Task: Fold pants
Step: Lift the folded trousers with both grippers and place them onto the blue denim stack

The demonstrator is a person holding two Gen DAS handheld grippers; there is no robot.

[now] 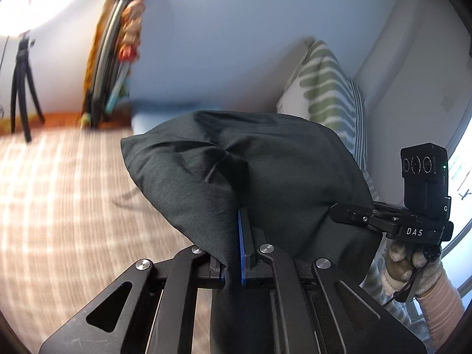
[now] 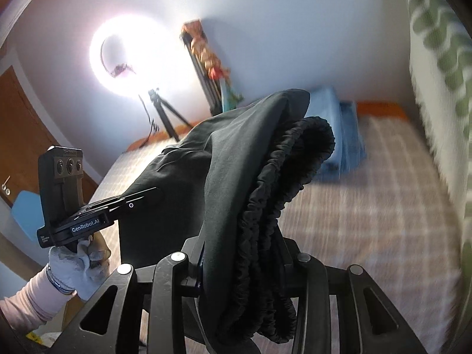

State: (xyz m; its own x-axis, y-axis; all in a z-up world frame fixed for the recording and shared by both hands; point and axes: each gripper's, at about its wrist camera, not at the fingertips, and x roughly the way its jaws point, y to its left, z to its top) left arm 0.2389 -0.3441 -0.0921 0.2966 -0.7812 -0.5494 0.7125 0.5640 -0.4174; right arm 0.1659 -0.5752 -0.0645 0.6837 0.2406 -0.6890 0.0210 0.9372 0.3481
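Your left gripper [image 1: 236,253] and right gripper [image 2: 236,268] both pinch the dark pants [image 1: 250,171], slung between them, gathered waistband [image 2: 283,183] toward twelve o'clock; checked bed [image 2: 368,206] lies open beyond.

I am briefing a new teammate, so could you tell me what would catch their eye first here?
The dark pants fill both views, clamped in the left gripper and right gripper, with the ruched waistband bunched at the right gripper. Behind, a ring light glares above the checked bed cover.
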